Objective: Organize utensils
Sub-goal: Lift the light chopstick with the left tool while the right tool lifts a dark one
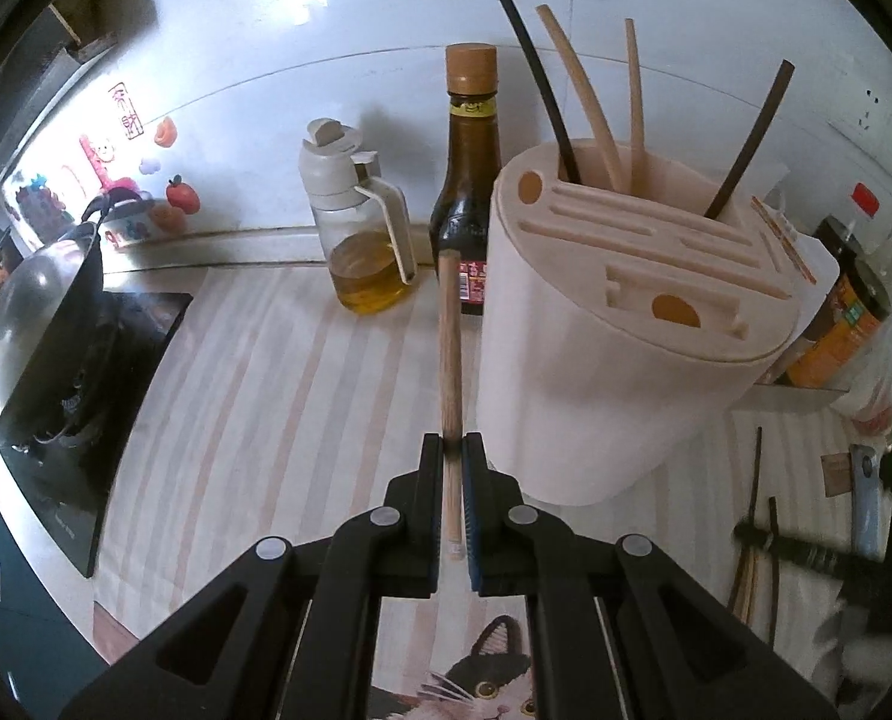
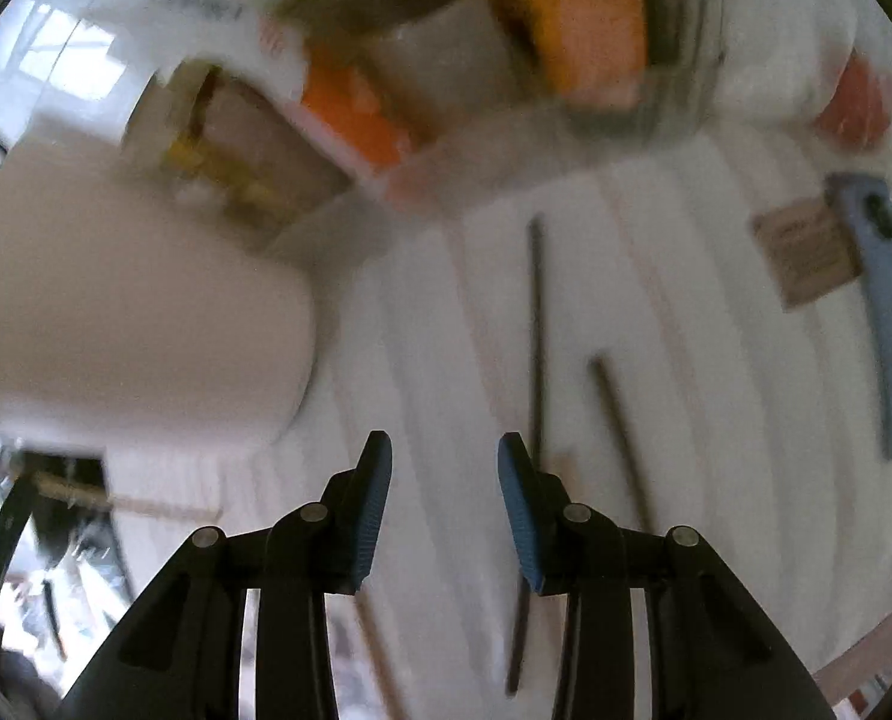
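Note:
My left gripper (image 1: 452,444) is shut on a light wooden chopstick (image 1: 449,348) and holds it upright, just left of the cream utensil holder (image 1: 620,360). The holder has slots on top and several chopsticks, dark (image 1: 746,144) and light (image 1: 578,96), stand in its back opening. My right gripper (image 2: 445,450) is open and empty above the striped cloth (image 2: 422,312). Two dark chopsticks (image 2: 536,330) (image 2: 620,438) lie on the cloth just right of it. The holder's side (image 2: 134,324) is at the left. The right wrist view is blurred.
A dark sauce bottle (image 1: 467,180) and an oil jug (image 1: 362,222) stand behind the held chopstick. A wok (image 1: 32,324) sits on the stove at left. Jars (image 1: 836,312) stand at right. A blue-handled tool (image 2: 890,324) lies at the right of the cloth.

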`<action>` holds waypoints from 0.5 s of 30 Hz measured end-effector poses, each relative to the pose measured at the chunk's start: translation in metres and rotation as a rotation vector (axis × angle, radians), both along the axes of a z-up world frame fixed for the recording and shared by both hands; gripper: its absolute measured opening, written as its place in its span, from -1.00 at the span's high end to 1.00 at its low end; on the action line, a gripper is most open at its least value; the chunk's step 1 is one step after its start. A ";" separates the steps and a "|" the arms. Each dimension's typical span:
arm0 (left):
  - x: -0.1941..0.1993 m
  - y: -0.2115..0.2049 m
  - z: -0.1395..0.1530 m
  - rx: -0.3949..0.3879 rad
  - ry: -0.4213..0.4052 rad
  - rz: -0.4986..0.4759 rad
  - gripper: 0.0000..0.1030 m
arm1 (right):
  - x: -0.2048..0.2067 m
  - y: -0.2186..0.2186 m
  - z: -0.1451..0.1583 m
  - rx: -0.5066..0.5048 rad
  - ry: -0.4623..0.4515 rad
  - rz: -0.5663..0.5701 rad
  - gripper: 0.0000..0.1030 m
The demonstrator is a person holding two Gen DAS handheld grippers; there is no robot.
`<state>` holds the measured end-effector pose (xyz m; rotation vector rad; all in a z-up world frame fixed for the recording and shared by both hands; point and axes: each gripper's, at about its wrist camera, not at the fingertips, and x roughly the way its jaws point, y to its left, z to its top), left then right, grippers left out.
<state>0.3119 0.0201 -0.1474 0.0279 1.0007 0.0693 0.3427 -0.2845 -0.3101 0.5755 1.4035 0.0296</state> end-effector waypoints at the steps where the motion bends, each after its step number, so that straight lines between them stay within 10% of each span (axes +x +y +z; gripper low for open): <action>1: 0.000 0.000 0.000 0.000 0.002 0.001 0.93 | -0.005 0.009 -0.002 0.016 0.019 0.036 0.25; 9: -0.005 0.013 -0.004 0.038 0.011 0.018 0.93 | -0.017 0.098 -0.024 -0.057 0.077 0.271 0.27; 15: -0.010 0.023 -0.004 0.048 0.002 0.043 0.92 | -0.018 0.136 -0.029 -0.305 0.039 0.377 0.88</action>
